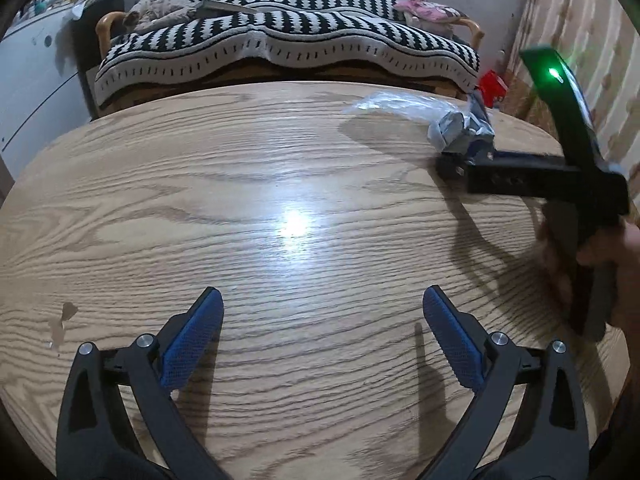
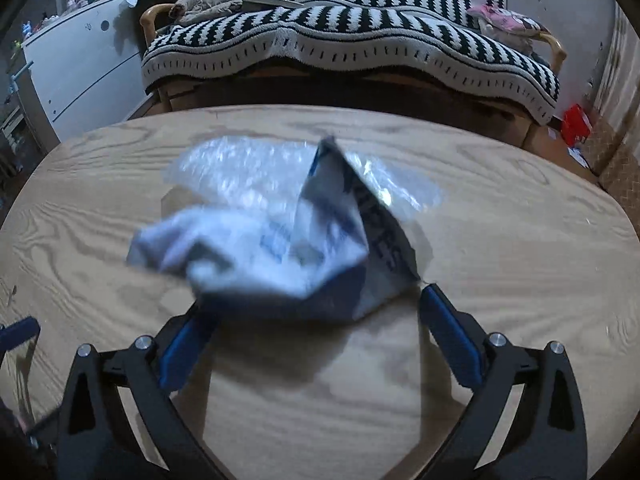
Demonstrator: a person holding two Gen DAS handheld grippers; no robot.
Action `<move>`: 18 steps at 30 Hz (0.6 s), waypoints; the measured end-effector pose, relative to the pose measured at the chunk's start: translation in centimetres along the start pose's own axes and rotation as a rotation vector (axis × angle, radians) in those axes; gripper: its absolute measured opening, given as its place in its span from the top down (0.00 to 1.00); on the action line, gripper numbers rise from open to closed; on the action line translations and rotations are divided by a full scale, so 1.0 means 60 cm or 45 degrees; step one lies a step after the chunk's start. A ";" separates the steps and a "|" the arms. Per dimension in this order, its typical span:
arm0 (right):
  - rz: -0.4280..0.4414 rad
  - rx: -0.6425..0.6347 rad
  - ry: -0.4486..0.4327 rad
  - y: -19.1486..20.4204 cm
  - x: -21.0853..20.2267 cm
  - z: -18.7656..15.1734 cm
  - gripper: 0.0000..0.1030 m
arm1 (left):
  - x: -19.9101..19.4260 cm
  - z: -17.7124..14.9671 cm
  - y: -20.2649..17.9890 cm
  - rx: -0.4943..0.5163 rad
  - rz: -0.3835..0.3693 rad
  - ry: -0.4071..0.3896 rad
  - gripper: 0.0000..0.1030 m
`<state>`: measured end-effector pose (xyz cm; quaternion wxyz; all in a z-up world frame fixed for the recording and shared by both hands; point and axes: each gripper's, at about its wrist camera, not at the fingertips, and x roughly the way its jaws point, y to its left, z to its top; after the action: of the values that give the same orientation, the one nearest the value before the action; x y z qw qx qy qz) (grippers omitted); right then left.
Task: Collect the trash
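Wood is filling most of both views: a big round wooden table (image 1: 240,184) is lying under both grippers, and a striped sofa (image 1: 288,40) is sitting past its far edge. On the table, a crumpled white and blue wrapper (image 2: 280,256) is lying on top of a clear plastic bag (image 2: 240,164), and this trash is the thing to collect. The right gripper (image 2: 320,312) is standing wide open, and the wrapper is sitting just in front of it, with its near edge reaching down between the two blue fingertips (image 2: 444,316). The pads are not squeezing it, so nothing is being held yet. The wrapper's long side is running across the gripper, from one finger toward the other, so it looks like the jaws are lined up to close on it after a small push forward. The left gripper (image 1: 322,320) is also standing wide open and is holding nothing, with only bare wood between its fingers. From the left gripper, the trash is lying well away, forward and off to the right, so the right hand is much nearer and seems the one to grab. A small red box (image 2: 576,124) is sitting on the floor far off to the right.
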<state>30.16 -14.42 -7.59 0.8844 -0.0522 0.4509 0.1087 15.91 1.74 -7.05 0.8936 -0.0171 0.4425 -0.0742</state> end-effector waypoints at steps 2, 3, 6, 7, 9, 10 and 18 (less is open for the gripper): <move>0.008 -0.012 0.001 0.003 0.007 0.008 0.06 | 0.001 0.000 -0.001 0.002 -0.004 0.000 0.06; 0.012 -0.018 0.001 0.003 0.009 0.011 0.06 | 0.003 0.002 -0.001 0.001 -0.005 -0.001 0.06; 0.018 -0.024 0.002 0.004 0.012 0.015 0.06 | 0.005 0.006 -0.001 -0.011 -0.005 -0.005 0.06; 0.016 -0.023 0.005 0.002 0.014 0.018 0.06 | 0.005 0.007 0.000 -0.020 -0.006 -0.008 0.06; 0.025 -0.023 0.007 0.000 0.017 0.023 0.06 | 0.005 0.008 0.003 -0.042 -0.008 -0.014 0.06; 0.030 -0.025 0.010 -0.001 0.018 0.026 0.06 | 0.006 0.010 0.005 -0.048 -0.009 -0.016 0.06; 0.117 -0.019 -0.014 -0.011 -0.005 0.017 0.97 | 0.008 0.014 0.002 -0.074 0.016 -0.017 0.06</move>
<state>30.93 -14.94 -6.76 0.8805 -0.0373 0.4473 0.1528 16.91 1.74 -6.93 0.8960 -0.0409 0.4386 -0.0558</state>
